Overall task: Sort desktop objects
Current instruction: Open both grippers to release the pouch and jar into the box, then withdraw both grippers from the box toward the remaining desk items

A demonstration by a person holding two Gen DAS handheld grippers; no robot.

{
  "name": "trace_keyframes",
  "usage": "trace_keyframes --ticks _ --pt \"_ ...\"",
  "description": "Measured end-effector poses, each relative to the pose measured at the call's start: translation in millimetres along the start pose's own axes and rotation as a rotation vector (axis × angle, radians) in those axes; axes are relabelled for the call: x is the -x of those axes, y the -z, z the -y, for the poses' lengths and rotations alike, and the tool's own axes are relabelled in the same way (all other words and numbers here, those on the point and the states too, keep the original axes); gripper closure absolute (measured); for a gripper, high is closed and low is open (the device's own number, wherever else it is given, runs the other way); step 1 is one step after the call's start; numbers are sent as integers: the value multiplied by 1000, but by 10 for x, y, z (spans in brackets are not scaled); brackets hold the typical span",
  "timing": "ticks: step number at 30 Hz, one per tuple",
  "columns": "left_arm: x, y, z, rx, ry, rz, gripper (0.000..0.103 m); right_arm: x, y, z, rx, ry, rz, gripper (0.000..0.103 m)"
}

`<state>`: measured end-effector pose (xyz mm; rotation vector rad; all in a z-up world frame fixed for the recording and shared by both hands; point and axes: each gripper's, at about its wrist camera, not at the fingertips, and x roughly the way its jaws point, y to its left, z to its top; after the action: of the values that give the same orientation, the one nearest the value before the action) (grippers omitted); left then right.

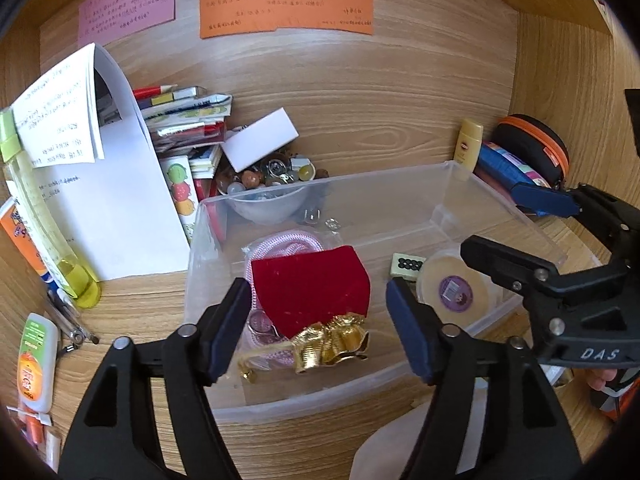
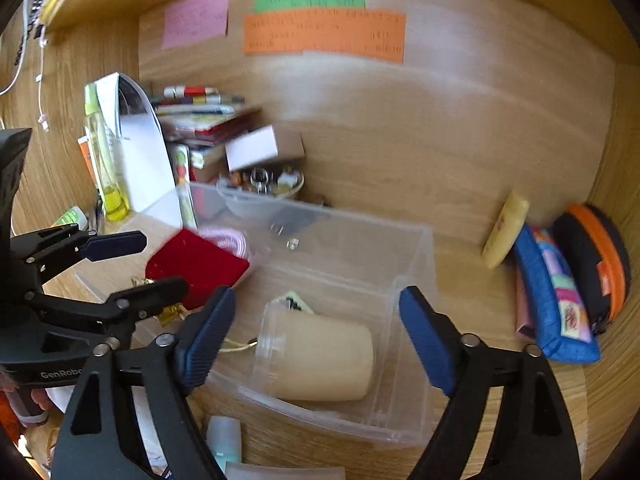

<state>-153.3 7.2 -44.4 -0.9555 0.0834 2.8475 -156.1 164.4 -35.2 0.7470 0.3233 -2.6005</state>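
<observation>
- The step in hand looks like the drop-off: both grippers hang over the clear bin (image 1: pixel 404 196), each with its jaws spread and nothing between them.
- Left gripper (image 1: pixel 312 332): just ahead of and below its jaws lies a red pouch (image 1: pixel 312 288) with a gold bow (image 1: pixel 332 344), on top of a pink cord (image 1: pixel 280 240) — all inside the bin and free of the pads.
- Right gripper (image 2: pixel 316 340): below its jaws a cream jar (image 2: pixel 320 356) lies on its side in the bin's near corner, with a small tile (image 2: pixel 294 302) just beyond it. The pads do not touch the jar.
- Judged from this, these items are already sorted into the bin and both hands are free.
- Things not yet in the bin: to the right of the right jaws, on the tabletop (image 2: pixel 460 300), a yellow tube (image 2: pixel 506 232), a blue pouch (image 2: pixel 556 300) and a black case (image 2: pixel 596 264); to the left of the left jaws, bottles (image 1: pixel 36 360) and pens (image 1: pixel 68 320).
- The next move calls for lifting clear of the bin wall, then turning one gripper outward — the blue pouch lies nearest the right one.
</observation>
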Motion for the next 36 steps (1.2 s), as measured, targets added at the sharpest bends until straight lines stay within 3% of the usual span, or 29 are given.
trace_keyframes --ticks 5,10,17,22,25,27,36 --pt "82 -15 -22 1 -36 44 27 -31 7 -23 14 18 -18 20" --pt "147 -23 -34 4 -58 67 12 -47 -2 47 -17 22 -25 20" --pt "262 -33 81 -35 -59 93 10 156 -39 34 8 52 40 17" --pt "472 -27 158 -46 -22 131 6 387 -41 106 -13 70 52 15" --pt "623 -10 202 -54 2 167 3 524 -6 179 -41 104 71 6" --pt "714 14 224 -59 33 181 2 603 23 202 -31 133 79 5" --pt "891 221 175 -39 40 146 2 901 279 230 -25 185 92 5"
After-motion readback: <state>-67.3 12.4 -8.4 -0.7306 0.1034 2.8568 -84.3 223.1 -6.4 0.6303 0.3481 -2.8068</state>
